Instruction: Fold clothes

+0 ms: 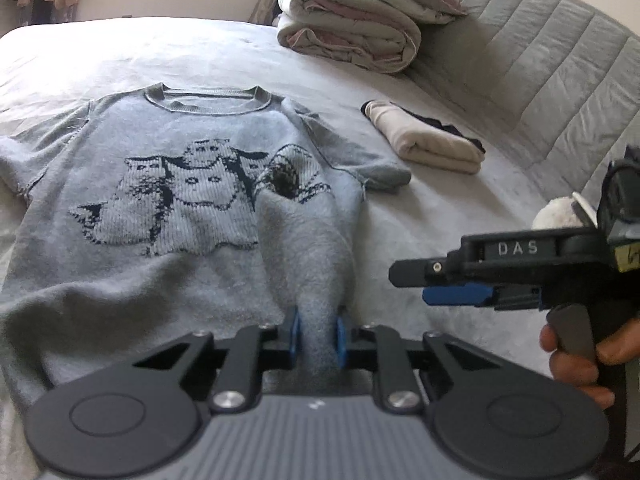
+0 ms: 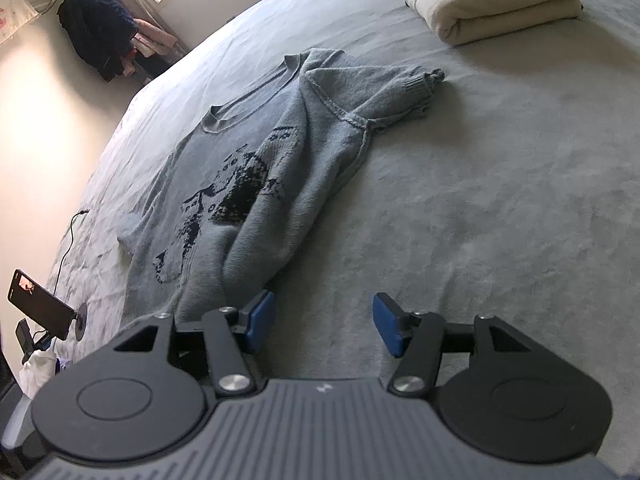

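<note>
1. Sweater (image 1: pixel 168 184), grey knit with dark owl pattern, spread front-up on bed (image 1: pixel 460 208); right side lifted into a ridge running toward the near hem.
2. Left tool (image 1: pixel 318 336): blue pads clamped on the bunched hem corner of the sweater, fabric pinched between them.
3. Right tool (image 2: pixel 323 326): jaws apart, nothing between the pads; hovers over bare bed just beside the sweater's near edge; hand (image 1: pixel 576 356) on its grip.
4. Folded cream garment (image 1: pixel 430 142) on bed, well apart from the sweater.
5. Rolled duvet (image 1: pixel 348 28) near quilted headboard (image 1: pixel 560 80).
6. Phone on stand (image 2: pixel 40 304) at bed edge.
</note>
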`<state>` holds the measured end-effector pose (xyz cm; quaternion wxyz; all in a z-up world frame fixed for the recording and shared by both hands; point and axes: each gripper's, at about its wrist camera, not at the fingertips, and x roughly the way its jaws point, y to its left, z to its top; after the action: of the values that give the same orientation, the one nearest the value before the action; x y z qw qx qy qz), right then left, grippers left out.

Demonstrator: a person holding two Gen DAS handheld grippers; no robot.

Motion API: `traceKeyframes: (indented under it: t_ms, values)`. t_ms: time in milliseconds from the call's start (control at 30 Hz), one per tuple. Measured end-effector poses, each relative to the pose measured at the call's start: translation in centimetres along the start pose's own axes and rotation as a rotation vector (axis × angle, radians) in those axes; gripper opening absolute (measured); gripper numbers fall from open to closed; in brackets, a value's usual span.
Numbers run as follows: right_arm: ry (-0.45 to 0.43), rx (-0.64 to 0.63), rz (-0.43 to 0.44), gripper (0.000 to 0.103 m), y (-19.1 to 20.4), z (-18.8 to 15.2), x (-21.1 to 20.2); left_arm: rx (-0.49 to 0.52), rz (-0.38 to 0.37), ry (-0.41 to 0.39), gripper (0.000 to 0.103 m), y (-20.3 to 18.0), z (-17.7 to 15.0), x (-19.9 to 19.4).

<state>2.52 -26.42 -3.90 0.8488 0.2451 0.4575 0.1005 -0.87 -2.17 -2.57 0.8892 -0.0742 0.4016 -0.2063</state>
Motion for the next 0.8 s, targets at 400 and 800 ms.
traceKeyframes:
  t_ms: [400,800]
  values:
    - [0.017,-0.002,0.006,0.060,0.1,0.0,0.3,-0.004,-0.012,-0.027,0.017,0.3,0.5,-0.8]
    - [0.049,-0.044,0.006,0.061,1.0,-0.4,1.2,-0.079,0.052,-0.074,0.017,3.0,1.4,-2.3]
